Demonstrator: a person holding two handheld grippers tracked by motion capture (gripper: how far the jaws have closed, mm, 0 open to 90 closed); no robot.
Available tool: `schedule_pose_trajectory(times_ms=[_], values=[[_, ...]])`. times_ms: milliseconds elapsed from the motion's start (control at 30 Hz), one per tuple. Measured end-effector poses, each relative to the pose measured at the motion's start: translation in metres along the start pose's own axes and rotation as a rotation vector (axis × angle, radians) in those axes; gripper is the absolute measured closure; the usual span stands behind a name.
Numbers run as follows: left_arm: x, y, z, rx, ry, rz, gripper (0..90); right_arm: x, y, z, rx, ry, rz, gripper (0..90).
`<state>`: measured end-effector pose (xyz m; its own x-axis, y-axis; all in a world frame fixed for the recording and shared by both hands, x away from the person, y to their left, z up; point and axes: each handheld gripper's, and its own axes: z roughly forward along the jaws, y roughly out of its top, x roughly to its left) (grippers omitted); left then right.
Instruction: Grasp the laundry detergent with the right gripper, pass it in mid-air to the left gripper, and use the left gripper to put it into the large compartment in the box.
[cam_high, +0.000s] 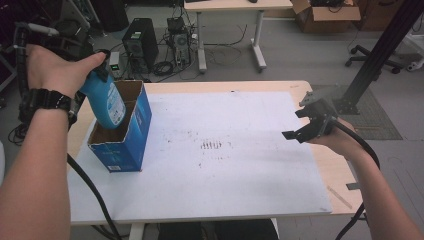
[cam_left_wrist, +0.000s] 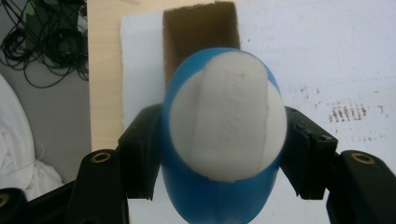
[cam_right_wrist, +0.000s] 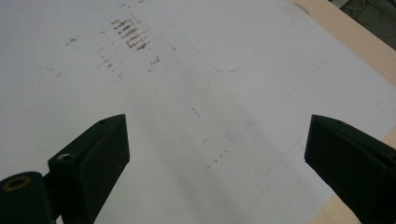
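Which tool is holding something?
The left tool. Its jaws squeeze the blue bottle above the open blue box; the right tool is open, holding nothing.

lab or office: computer tower (cam_high: 140, 41), floor cables (cam_high: 172, 62), desks (cam_high: 230, 6)

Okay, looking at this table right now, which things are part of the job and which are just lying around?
In the job: blue bottle, held by the left gripper over the open blue box; right gripper, open, empty.

Lying about: computer tower, cardboard box, cables on the floor.
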<state>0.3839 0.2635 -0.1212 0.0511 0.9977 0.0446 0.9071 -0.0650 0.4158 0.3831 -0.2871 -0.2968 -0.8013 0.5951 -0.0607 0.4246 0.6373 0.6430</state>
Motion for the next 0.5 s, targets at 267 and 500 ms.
schedule_pose_trajectory(times_ms=[267, 500], values=[[0.003, -0.009, 0.026, 0.024, -0.008, -0.015, 38.0, 0.0, -0.005, 0.001, 0.007, -0.001, 0.001, 6.4], [0.005, -0.016, 0.051, 0.06, -0.012, -0.015, 38.0, 0.001, -0.007, 0.0, 0.013, -0.004, -0.004, 6.4]])
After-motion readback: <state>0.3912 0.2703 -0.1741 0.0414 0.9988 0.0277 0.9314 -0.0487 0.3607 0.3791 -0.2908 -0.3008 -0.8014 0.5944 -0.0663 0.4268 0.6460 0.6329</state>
